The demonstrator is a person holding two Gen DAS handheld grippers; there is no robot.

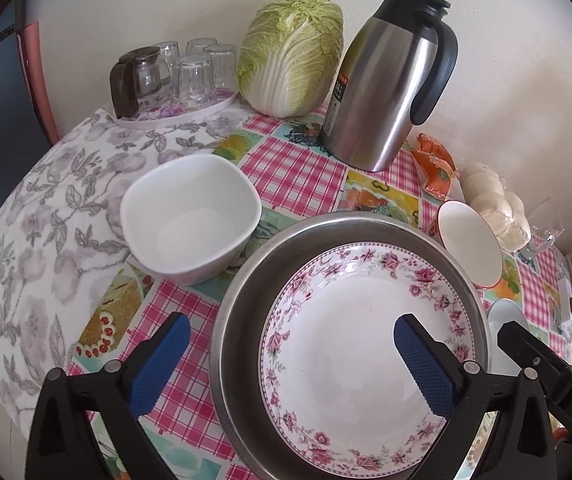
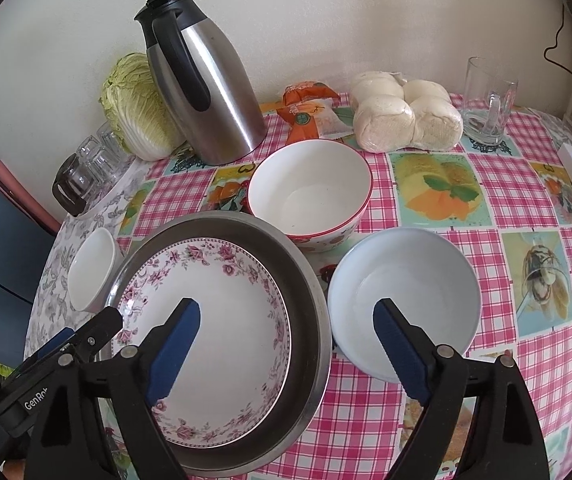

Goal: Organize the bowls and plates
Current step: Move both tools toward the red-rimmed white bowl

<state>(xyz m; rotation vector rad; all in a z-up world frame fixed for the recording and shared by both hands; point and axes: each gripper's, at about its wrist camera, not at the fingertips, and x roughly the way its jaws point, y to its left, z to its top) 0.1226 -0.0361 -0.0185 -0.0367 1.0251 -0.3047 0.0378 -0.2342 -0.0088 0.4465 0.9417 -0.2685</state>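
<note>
A flowered plate lies inside a big metal pan near the front of the bench. The bench has a pink checked cloth with food pictures on it.

The left gripper hangs over the left side of the pan. Its blue fingers are spread wide open and hold nothing. One finger is over the cloth and the other is over the plate; the pan's rim sits below the gap.

The right gripper hangs over the right side of the pan. Its fingers are wide open too, with nothing in them. One finger is over the plate and the other is over a pale blue bowl that sits just right of the pan.

A square white bowl stands to the left of the pan. A white bowl with a red rim stands behind the pan, very close to it.

At the back, by the wall, stand a steel jug, a cabbage and a tray of upturned glasses. A bag of white buns, an orange packet and a glass mug sit further right.
</note>
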